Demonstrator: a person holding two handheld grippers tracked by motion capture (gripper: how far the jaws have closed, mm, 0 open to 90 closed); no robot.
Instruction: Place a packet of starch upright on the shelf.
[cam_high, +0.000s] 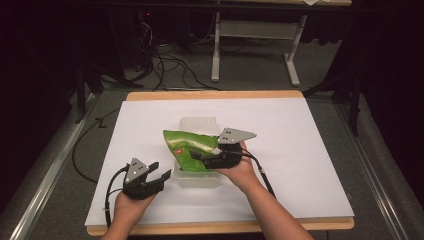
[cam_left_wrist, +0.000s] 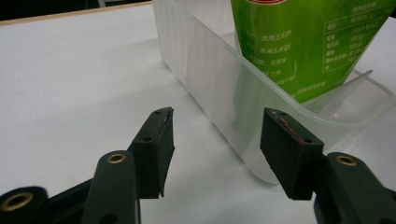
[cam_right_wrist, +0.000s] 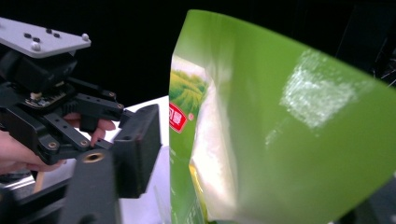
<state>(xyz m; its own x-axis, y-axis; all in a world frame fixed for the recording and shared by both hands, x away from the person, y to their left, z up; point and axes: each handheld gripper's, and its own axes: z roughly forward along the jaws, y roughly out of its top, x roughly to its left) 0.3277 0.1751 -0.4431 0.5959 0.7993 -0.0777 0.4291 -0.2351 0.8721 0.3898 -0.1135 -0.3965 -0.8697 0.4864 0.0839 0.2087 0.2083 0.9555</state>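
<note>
Black grippers (cam_high: 159, 174), grey triangular plates (cam_high: 236, 134)

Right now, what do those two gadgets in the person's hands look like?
Both the left gripper and the right gripper are black, with two blocky fingers joined by brass-coloured pins. Each carries a grey three-cornered plate with small holes on top and trails a black cable. Forearms are bare, no sleeves visible.

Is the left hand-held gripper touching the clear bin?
No. In the left gripper view the left hand-held gripper is open, both jaws apart and short of the clear plastic bin, with white tabletop between.
</note>
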